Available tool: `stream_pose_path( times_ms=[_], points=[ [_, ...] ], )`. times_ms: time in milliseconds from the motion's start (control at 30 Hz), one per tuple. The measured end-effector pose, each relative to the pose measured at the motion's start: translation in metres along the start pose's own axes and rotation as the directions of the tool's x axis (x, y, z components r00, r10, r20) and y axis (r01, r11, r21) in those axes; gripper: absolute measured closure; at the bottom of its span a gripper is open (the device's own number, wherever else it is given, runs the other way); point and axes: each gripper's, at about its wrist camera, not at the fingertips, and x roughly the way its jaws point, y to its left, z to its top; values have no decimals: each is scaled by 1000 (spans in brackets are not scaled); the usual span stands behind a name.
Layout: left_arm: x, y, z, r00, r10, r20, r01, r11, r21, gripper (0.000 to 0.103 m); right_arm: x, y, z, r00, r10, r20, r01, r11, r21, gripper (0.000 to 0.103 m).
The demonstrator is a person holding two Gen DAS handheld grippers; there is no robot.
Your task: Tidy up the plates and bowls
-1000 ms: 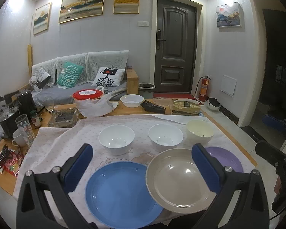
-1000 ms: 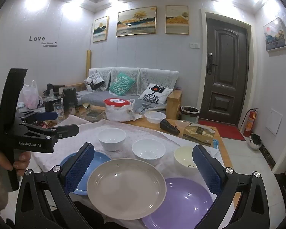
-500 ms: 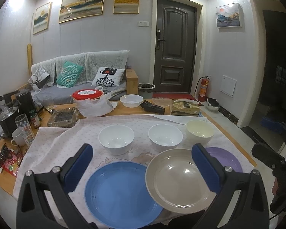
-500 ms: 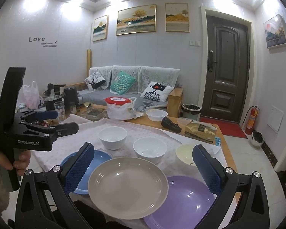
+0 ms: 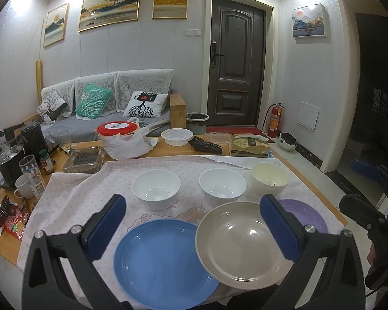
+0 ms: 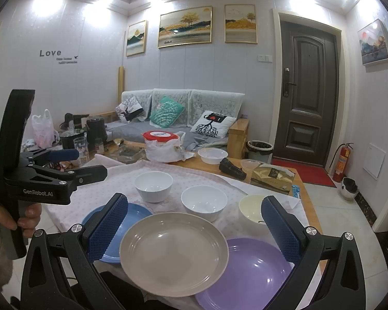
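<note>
On a dotted cloth lie a blue plate (image 5: 163, 261), a beige plate (image 5: 243, 242) overlapping it, and a purple plate (image 5: 307, 214). Behind them stand two white bowls (image 5: 156, 188) (image 5: 222, 186) and a cream bowl (image 5: 269, 180). My left gripper (image 5: 192, 228) is open and empty, held above the plates near the table's front edge. My right gripper (image 6: 194, 228) is open and empty above the beige plate (image 6: 173, 248) and purple plate (image 6: 245, 273). The left gripper also shows in the right wrist view (image 6: 80, 162), and the right gripper's body at the right edge of the left wrist view.
Behind the cloth the wooden table (image 5: 178, 147) holds a red-lidded container (image 5: 117, 129), a white plastic bowl (image 5: 177, 136), a tissue box (image 5: 249, 146) and a glass tray (image 5: 84, 159). Kettles, glasses and a mug (image 5: 23, 190) crowd the left end. A sofa stands beyond.
Both grippers have stayed open and nearly still. The right gripper has drifted slightly; the dishes have not moved.
</note>
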Motion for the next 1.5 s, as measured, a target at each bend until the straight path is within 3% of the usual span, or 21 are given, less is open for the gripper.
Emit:
stream_pose_path(
  times_ms=[733,933,967,1033,1100,1233,1367,1500],
  points=[
    [1,-4,1,1000,-4,0,4,1000,2,0,1,0,-2,1000,12,10,-12,1000,8,1],
    [7,-5,1,997,-74,-19,74,997,-9,0,4,0,-8,1000,-10,-11,10,1000,-7,2],
    [9,-4,1,996,-84,-25,84,996,-11,0,5,-1,-9,1000,4,-21,-4,1000,-2,4],
    [13,-3,1,994,-99,-38,98,995,-18,0,9,-3,-11,999,14,-46,-14,1000,9,22],
    [18,0,-1,992,-114,-50,113,993,-22,0,15,-6,-15,997,10,-72,-8,1000,21,33],
    [32,10,-8,982,-158,-101,154,987,-49,2,29,-15,-30,989,14,-145,-6,998,58,44],
    [59,15,-22,965,-174,-196,159,983,-88,19,53,-28,-51,969,8,-248,22,993,118,51],
    [85,16,-40,940,-198,-277,168,977,-129,42,74,-31,-72,940,-55,-338,90,992,88,58]
  ],
)
